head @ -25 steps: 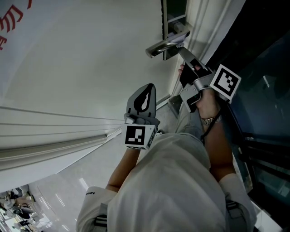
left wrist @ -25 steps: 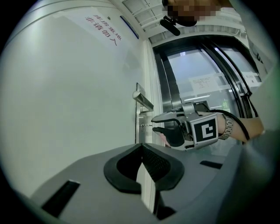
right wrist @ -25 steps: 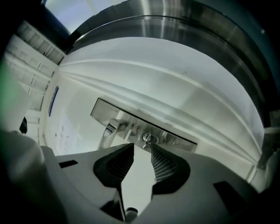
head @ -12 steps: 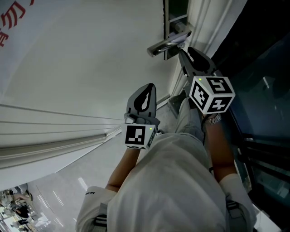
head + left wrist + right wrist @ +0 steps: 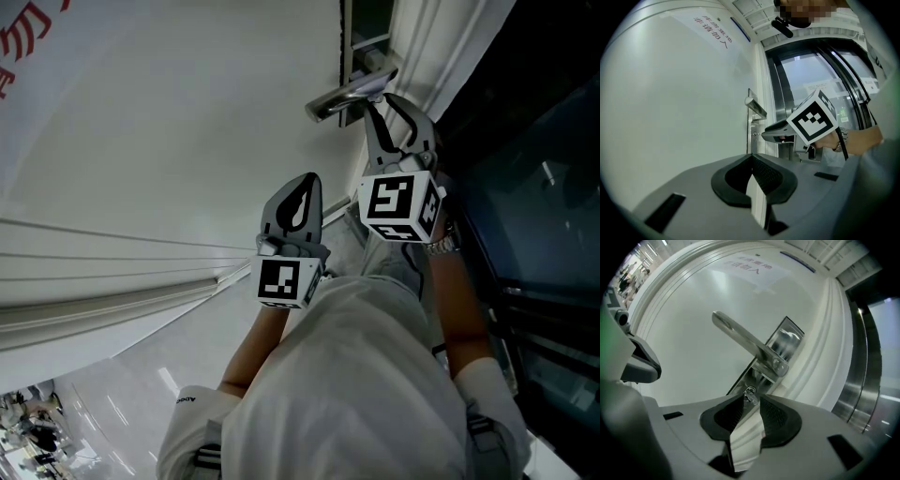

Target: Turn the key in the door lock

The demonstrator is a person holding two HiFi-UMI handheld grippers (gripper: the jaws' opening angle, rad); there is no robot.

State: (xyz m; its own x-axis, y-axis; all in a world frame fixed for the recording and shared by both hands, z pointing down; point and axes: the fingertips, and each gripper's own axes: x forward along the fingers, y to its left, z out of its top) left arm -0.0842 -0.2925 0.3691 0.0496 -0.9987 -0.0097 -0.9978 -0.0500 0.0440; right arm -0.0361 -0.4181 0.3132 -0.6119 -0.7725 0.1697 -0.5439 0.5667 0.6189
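The right gripper (image 5: 751, 400) points at the white door (image 5: 169, 122), just under the silver door handle (image 5: 745, 341); its jaws stand narrow, closed on the small key (image 5: 750, 393), which sits pinched between their tips; the key is in the lock, in the metal plate (image 5: 787, 339) below the handle, at the middle of the right gripper view; in the head view this spot lies at the upper middle of the frame, by the door's edge, with the right gripper's marker cube (image 5: 401, 206) just below it and a wrist with a watch (image 5: 441, 246) under that.

The left gripper (image 5: 305, 183) is at the centre of the head view, near the door panel and well apart from the handle; its jaws are together at the tips with nothing between them; its own marker cube (image 5: 284, 281) shows just beneath it.

Red writing (image 5: 19, 47) marks the door at the upper left of the head view; a dark glass panel (image 5: 544, 187) fills the right side.
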